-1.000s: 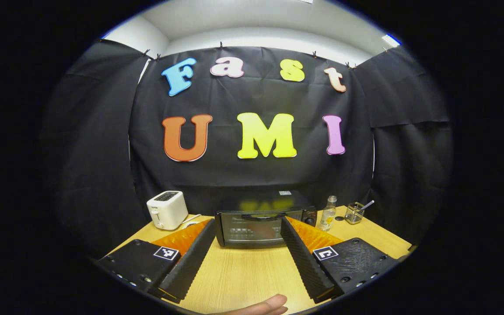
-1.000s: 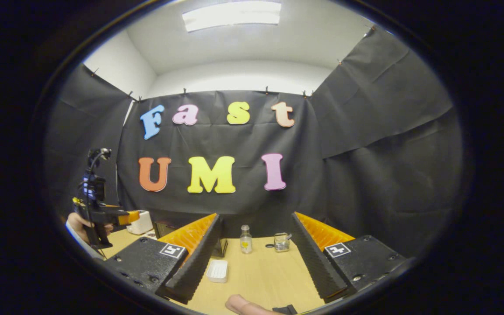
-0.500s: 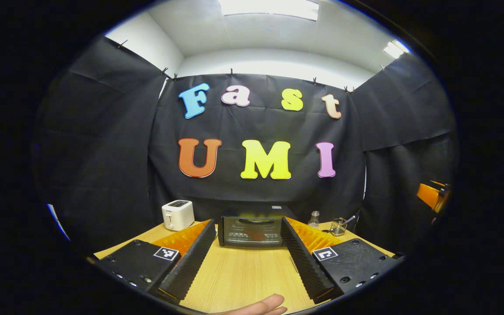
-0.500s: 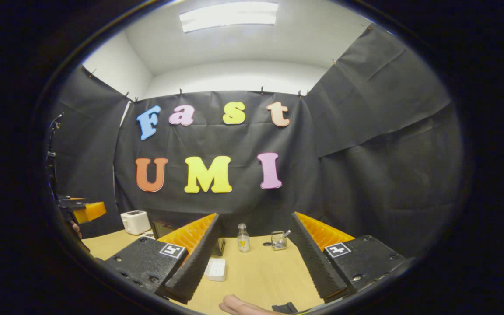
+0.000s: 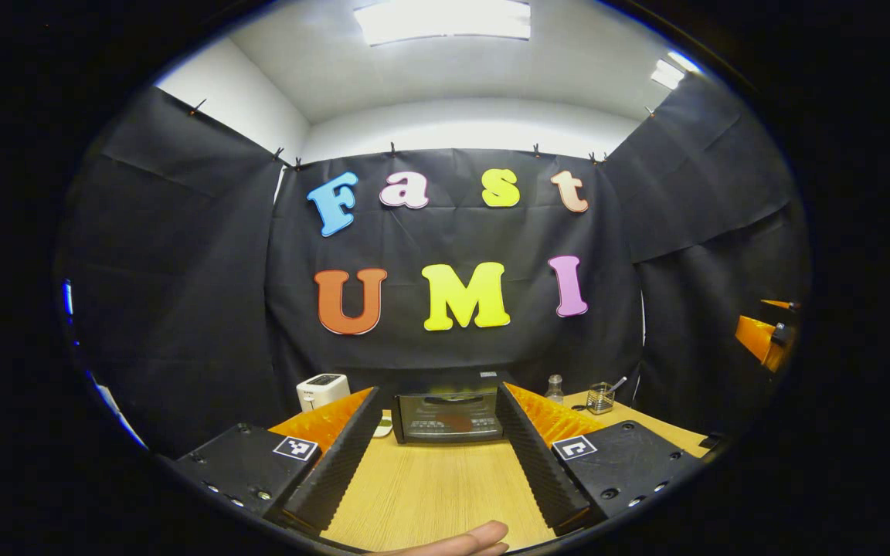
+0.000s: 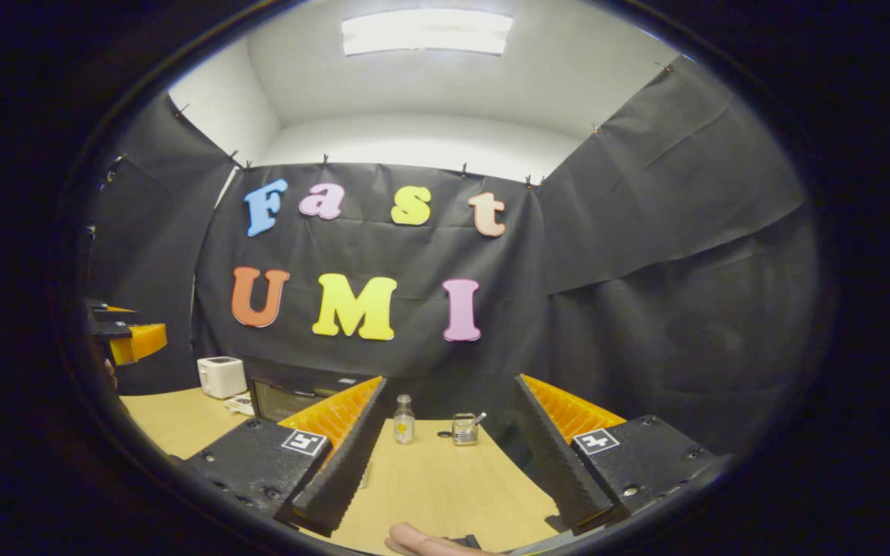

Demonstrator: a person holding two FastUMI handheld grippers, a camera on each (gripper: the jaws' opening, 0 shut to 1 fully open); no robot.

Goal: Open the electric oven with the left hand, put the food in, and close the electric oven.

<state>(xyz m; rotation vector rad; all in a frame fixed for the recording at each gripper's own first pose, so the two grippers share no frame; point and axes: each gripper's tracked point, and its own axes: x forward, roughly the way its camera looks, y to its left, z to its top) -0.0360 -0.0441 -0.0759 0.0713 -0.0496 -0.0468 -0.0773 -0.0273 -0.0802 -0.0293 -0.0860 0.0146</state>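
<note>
- Electric oven (image 5: 451, 415): we log it at lower centre of the left gripper view, at the far end of the worktop (image 5: 429, 494), door shut. In the right gripper view it sits at lower left (image 6: 290, 398), partly behind a finger.
- Door handle (image 5: 451, 400): a dark bar across the top of the door. We judge this the place to take hold; the door looks rigid and hinged, likely glass-fronted, so we would pull steadily rather than jerk. The oven looks light enough to slide if pulled hard.
- Left gripper (image 5: 439, 455): jaws spread wide, holding nothing. The oven lies straight ahead, framed between the two fingers, well apart from the tips.
- Right gripper (image 6: 445, 455): jaws spread wide, empty, pointed at a small bottle (image 6: 404, 421) and a glass jar (image 6: 463, 429); the oven lies off to its left.
- Food: we cannot make it out with certainty; a reddish patch shows behind the door glass, too small to identify.
- Toaster (image 5: 322, 391): white, left of the oven.
- Status: by our judgement the opening step is not yet begun.
</note>
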